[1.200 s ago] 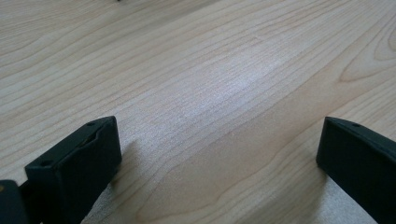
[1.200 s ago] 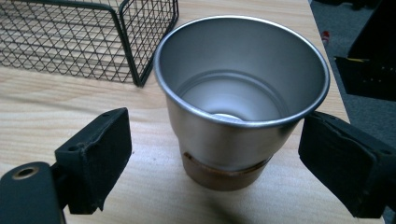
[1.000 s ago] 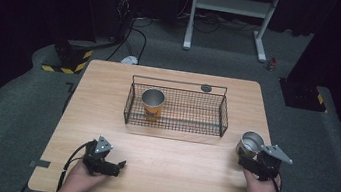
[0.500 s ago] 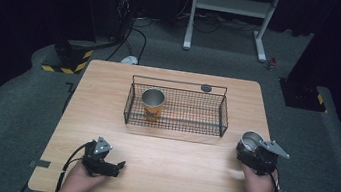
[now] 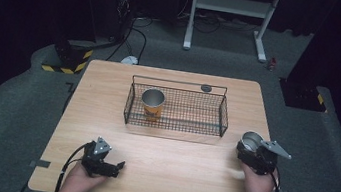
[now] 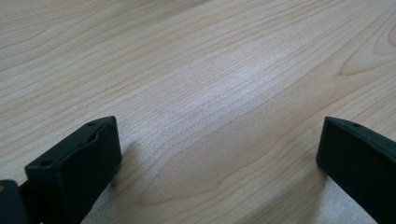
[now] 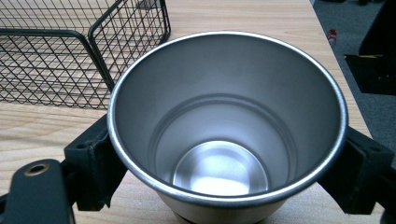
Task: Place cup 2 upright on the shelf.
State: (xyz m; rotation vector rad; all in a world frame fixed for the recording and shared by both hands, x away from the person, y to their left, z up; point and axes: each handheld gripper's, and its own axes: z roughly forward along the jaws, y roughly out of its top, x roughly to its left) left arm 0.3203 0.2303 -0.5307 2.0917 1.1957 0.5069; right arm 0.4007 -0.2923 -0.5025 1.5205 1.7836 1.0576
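Right gripper (image 7: 224,154): it grasps a steel cup (image 7: 226,126); one black jaw presses on each side of the cup wall, just under the rim. In the high view the right gripper (image 5: 255,156) is at the right part of the tabletop (image 5: 162,175), held by the person's right hand (image 5: 257,181).

Steel cup: it stands upright between the jaws, its mouth open to the top, and the inside is bare shiny metal. In the high view the steel cup (image 5: 252,141) is at the front end of the right gripper, on the side toward the basket. Whether its bottom touches the tabletop, I cannot tell.

Wire basket (image 7: 70,60): black, it is near the steel cup, behind it and to the left in the right gripper view. In the high view the wire basket (image 5: 224,114) stands in the middle of the tabletop, apart from the right gripper.

Orange cup (image 5: 152,104): it stands upright inside the wire basket, in its left part, with a metal rim and an orange body.

Left gripper (image 6: 219,149): released, the two jaws are wide apart and only bare wood is between them. In the high view the left gripper (image 5: 101,159) lies low at the front left of the tabletop, in the person's left hand (image 5: 81,179), well apart from the steel cup.

Small dark disc (image 5: 205,88): on the tabletop just behind the wire basket.
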